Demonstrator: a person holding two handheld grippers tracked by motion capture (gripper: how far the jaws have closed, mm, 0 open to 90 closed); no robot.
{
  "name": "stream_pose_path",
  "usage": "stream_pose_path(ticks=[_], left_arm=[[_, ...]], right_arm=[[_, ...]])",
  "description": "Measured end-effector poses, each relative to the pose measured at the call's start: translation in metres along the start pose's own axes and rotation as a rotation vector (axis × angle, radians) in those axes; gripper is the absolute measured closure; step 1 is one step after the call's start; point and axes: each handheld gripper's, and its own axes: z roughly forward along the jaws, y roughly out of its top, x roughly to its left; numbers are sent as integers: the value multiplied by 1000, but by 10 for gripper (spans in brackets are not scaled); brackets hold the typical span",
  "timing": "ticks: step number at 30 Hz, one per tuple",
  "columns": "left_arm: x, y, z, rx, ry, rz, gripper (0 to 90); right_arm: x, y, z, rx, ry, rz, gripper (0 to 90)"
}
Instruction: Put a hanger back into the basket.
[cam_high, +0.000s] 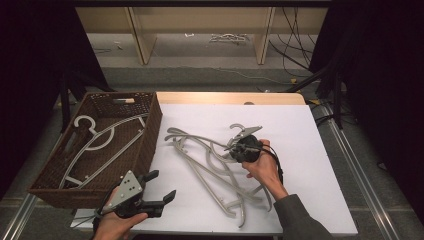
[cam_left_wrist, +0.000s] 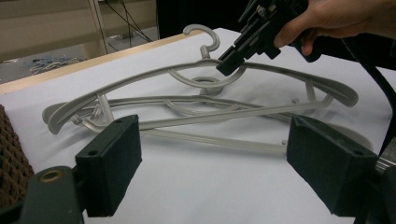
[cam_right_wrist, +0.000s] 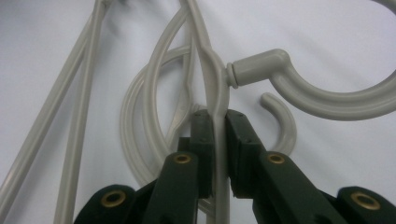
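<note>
Several grey plastic hangers lie tangled in the middle of the white table. My right gripper reaches into the pile's far end and is shut on the top hanger, its pads clamping the thin arm just below the hook. In the left gripper view that right gripper pinches the top hanger beside its hook. My left gripper hovers near the table's front edge, right of the basket, its jaws wide apart with nothing between them.
A brown wicker basket stands at the table's left with one white hanger lying inside. Its corner is close beside my left gripper. Wooden shelving legs and loose cables are on the floor beyond the table.
</note>
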Motion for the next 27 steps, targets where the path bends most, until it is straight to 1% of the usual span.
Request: stream_pose_path(ticks=[1,2,3,4,5,7,8,9,10,11,12,13,14,15,16,17,19,20,21,22,23,24,26,27], left_arm=[[0,1,0,3,6,6,178],[0,1,1,-2,0,9,180],[-1,0,0,10,6,16,180],[-2,0,0,12,6,8,180],[-2,0,0,15,7,34,179],[-3,1,1,10,6,39,180],[-1,2,2,0,6,71,181],[-1,2,2,4,7,89,181],[-2,2,2,5,8,83,181],[-2,3,3,3,10,76,181],[-2,5,3,-2,9,76,182],[-2,6,5,-6,7,76,183],[-2,7,6,-10,5,82,183],[-2,8,8,-7,11,86,185],[-2,10,11,-11,13,97,187],[-3,12,13,-7,20,116,190],[-4,14,17,-11,24,136,199],[-4,16,20,-5,26,144,201],[-5,17,23,-1,26,146,202],[-5,18,26,-3,21,150,204],[-6,20,31,3,21,153,204],[-6,21,34,13,16,161,206],[-6,24,41,20,13,162,207],[-6,26,45,27,7,165,207]], right_arm=[[0,0,-2,-3,-1,-16,826],[1,0,-4,-11,-3,-28,826],[2,0,-7,2,11,-27,826],[3,0,-9,-8,8,-45,826],[4,-1,-10,-21,-4,-53,827],[6,0,-16,-13,13,-64,827],[7,0,-18,-19,14,-77,827],[8,0,-21,-23,12,-85,827],[11,-1,-23,-43,7,-90,827],[11,0,-27,-33,22,-98,827],[13,0,-30,-35,22,-111,827],[15,-1,-31,-53,15,-119,827],[16,-1,-32,-61,18,-126,827],[16,-1,-35,-49,31,-137,827],[18,-1,-37,-45,34,-139,827],[20,-2,-38,-61,23,-151,827],[24,-3,-40,-56,29,-149,827],[24,-3,-41,-55,31,-166,827],[25,-2,-42,-47,46,-180,828],[27,-3,-43,-53,38,-173,828],[28,-3,-44,-44,46,-192,828],[31,-4,-45,-53,45,-189,828],[34,-4,-47,-56,51,-206,828],[35,-4,-48,-56,54,-206,828]])
